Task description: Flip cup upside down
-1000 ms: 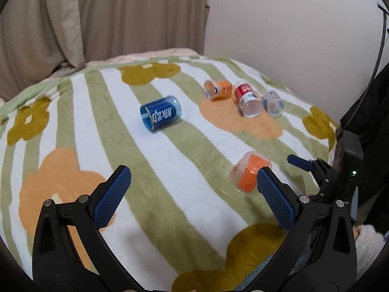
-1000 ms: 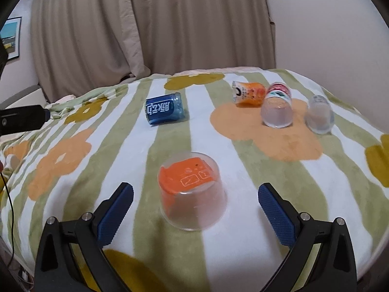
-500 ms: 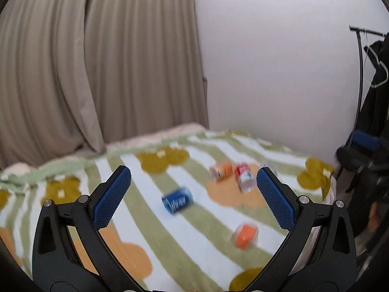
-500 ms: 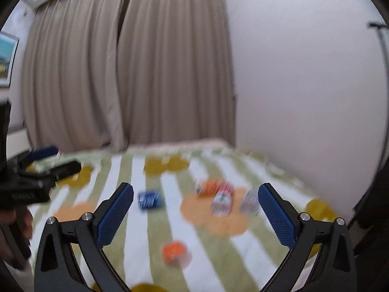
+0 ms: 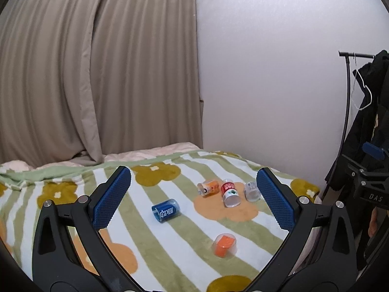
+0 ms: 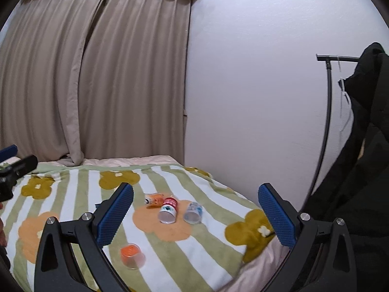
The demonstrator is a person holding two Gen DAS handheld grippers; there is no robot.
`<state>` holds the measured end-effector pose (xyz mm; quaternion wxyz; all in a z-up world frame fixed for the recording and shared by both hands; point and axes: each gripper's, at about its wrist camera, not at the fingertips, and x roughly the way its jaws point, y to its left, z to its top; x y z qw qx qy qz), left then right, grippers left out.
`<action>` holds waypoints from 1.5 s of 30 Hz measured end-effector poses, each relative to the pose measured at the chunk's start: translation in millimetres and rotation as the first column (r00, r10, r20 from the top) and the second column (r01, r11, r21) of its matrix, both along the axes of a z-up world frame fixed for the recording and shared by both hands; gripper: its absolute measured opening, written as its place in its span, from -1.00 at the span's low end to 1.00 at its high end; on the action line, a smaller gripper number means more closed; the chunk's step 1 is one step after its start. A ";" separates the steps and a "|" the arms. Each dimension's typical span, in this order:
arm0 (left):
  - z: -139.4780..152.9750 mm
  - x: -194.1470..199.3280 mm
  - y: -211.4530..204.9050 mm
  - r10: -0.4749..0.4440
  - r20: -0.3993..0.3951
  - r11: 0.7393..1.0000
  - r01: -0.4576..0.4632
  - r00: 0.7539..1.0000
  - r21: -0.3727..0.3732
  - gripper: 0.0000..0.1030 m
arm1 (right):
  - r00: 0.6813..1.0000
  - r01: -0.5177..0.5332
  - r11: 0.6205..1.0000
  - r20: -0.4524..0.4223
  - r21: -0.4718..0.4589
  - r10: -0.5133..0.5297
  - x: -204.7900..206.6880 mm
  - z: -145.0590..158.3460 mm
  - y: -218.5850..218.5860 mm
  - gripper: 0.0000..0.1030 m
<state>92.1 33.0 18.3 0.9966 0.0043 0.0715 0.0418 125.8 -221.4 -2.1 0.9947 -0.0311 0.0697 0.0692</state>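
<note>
Cup sits mouth-down on blanket; flip looks done. Both grippers have backed away, jaws spread, empty.

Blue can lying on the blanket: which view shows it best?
The left wrist view: the blue can lies on its side in full sight, label readable. In the right wrist view only a blue sliver shows, behind the right gripper's finger.
</note>
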 end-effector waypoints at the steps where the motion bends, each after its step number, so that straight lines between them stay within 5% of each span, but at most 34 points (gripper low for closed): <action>1: 0.3 -0.9 -0.5 -0.006 0.006 1.000 0.006 1.000 -0.005 1.00 | 1.000 0.001 1.000 -0.002 0.000 -0.001 -0.4 0.9 0.1 0.99; 45: -4.1 -12.0 -8.6 -0.015 0.032 1.000 0.015 0.999 -0.005 0.99 | 1.000 0.004 0.999 0.004 0.035 -0.004 -14.0 0.2 -0.7 0.99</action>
